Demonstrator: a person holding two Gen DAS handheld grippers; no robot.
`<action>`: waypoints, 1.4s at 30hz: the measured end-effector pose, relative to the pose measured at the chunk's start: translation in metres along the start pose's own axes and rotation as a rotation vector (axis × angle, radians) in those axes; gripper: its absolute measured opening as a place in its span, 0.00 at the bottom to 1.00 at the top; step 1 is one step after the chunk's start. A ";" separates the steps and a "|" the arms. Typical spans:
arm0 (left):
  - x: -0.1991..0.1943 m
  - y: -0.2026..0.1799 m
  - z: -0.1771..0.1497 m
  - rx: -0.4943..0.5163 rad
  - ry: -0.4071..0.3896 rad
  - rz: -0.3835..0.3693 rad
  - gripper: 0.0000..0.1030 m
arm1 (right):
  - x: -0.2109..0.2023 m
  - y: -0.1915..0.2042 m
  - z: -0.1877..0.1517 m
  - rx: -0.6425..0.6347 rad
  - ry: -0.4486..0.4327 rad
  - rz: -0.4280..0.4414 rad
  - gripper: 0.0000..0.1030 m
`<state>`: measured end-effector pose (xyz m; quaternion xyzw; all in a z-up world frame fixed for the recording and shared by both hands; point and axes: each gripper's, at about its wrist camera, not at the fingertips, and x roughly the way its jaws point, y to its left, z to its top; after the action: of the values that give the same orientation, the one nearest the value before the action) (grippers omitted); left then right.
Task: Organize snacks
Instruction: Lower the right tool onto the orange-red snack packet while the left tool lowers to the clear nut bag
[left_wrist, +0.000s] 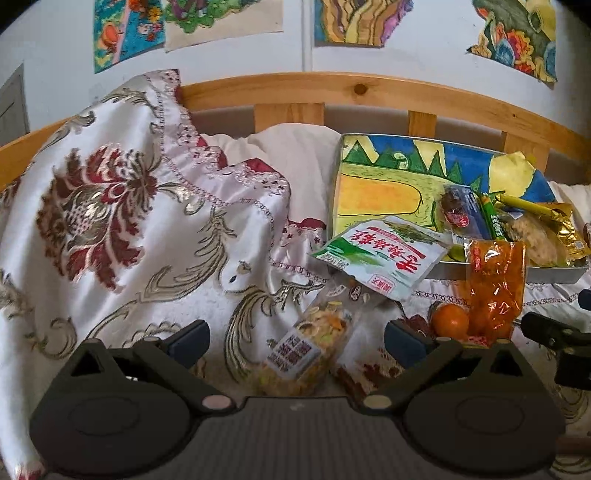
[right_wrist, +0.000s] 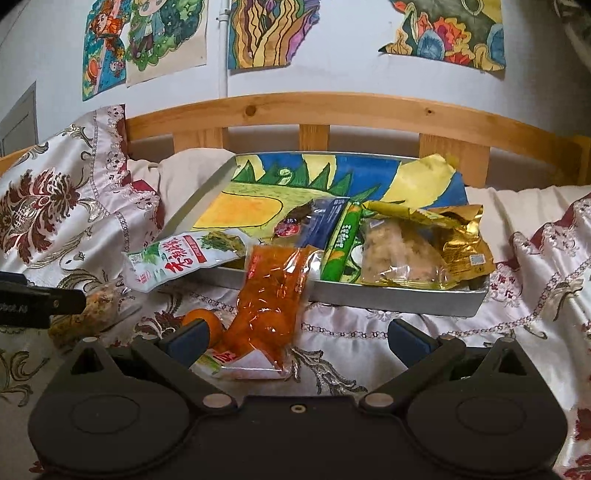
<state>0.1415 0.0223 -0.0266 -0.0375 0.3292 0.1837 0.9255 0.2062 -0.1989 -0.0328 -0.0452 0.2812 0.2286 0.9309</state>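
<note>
With both my left claw (left_wrist: 297, 341) and right claw (right_wrist: 299, 338) wide and empty, several snacks sit in the tray (right_wrist: 388, 297), while the mixed-snack bag (left_wrist: 306, 343), orange pouch (right_wrist: 271, 295) and green-white packet (right_wrist: 177, 260) remain on the bed.

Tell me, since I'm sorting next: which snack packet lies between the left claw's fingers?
The clear mixed-snack bag, lying on the bedspread. The orange packet and green-white packet lean on the tray.

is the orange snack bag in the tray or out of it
Mostly out. The orange bag leans its top edge on the tray's front rim; the rest lies on the bedspread.
</note>
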 end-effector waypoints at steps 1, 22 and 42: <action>0.003 -0.001 0.001 0.012 0.001 -0.004 0.99 | 0.001 -0.001 0.000 0.002 0.001 0.004 0.99; 0.059 -0.012 0.019 0.174 0.099 -0.027 0.99 | 0.043 -0.018 0.011 0.033 0.064 0.113 0.99; 0.086 -0.022 0.022 0.250 0.162 0.033 1.00 | 0.067 -0.024 0.018 0.106 0.122 0.191 0.99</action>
<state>0.2241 0.0334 -0.0638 0.0690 0.4235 0.1529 0.8902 0.2752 -0.1896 -0.0547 0.0170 0.3522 0.2978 0.8871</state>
